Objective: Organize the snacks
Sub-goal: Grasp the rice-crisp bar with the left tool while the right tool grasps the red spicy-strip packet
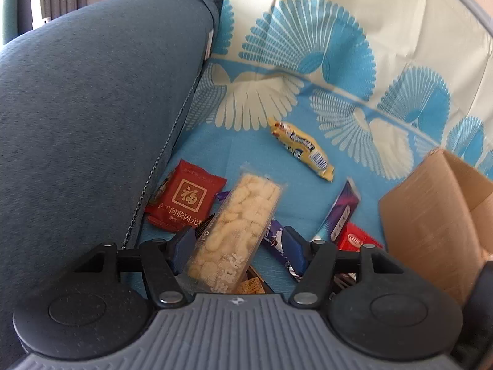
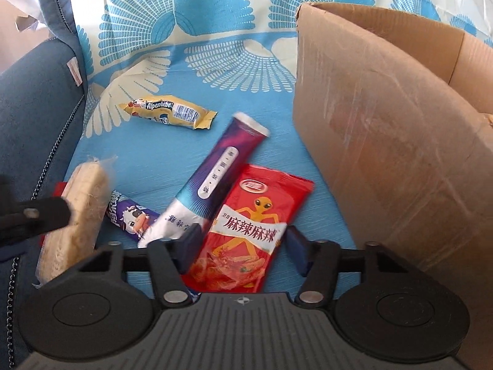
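snacks lie on a smooth blue and cream cloth with fan shapes, beside a soft grey-blue cushion (image 1: 92,108). a long clear pack of bumpy yellow puffs (image 1: 237,231) sits tilted between the spread left tongs (image 1: 237,243); i cannot tell if the pads touch it. the right tongs (image 2: 243,246) stand apart over a shiny red crinkly packet (image 2: 255,225). near it are a long purple pouch (image 2: 212,185), a yellow candy stick (image 2: 169,112) and a rough brown cardboard box (image 2: 385,141).

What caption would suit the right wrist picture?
Open right gripper straddling a red spicy snack packet beside a cardboard box on a blue patterned cloth.
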The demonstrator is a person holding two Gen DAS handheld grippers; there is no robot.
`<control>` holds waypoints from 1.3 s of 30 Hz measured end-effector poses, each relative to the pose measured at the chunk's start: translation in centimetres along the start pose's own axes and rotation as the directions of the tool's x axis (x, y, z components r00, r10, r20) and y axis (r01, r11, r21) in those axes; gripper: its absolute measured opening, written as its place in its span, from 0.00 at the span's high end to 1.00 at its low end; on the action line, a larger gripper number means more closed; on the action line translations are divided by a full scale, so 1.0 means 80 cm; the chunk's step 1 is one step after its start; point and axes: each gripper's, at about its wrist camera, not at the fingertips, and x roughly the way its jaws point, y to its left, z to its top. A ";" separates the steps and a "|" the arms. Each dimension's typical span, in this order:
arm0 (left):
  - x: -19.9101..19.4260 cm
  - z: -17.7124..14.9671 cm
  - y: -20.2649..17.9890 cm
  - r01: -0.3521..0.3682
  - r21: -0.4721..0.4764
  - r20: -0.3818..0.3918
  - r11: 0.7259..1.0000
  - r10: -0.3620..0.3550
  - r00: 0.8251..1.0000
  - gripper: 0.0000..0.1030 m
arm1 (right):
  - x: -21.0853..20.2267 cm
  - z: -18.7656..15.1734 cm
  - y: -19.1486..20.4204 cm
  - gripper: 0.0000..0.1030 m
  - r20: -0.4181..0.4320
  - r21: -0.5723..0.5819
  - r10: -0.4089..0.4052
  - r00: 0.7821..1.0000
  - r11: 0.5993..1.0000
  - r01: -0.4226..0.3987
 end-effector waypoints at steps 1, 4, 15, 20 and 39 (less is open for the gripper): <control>0.005 0.000 -0.003 -0.013 0.016 -0.008 1.000 0.013 1.000 0.34 | -0.001 0.000 -0.001 0.49 0.000 -0.006 0.005 1.000 1.000 -0.005; 0.017 -0.003 -0.006 -0.064 0.051 -0.046 0.997 0.066 0.997 0.35 | -0.006 -0.002 -0.002 0.51 -0.005 -0.021 0.028 1.000 0.999 -0.028; -0.004 -0.026 0.011 -0.045 0.047 -0.115 0.998 0.050 0.992 0.61 | -0.042 -0.023 -0.011 0.61 -0.101 -0.101 0.188 0.977 0.975 -0.198; -0.027 -0.045 0.022 -0.028 0.000 -0.174 1.000 0.028 0.984 0.61 | -0.064 -0.041 -0.020 0.61 -0.174 -0.171 0.241 0.955 0.948 -0.270; -0.047 -0.093 0.010 -0.003 -0.136 -0.311 0.991 -0.040 0.949 0.48 | -0.095 -0.068 -0.044 0.35 -0.300 -0.261 0.313 0.901 0.882 -0.393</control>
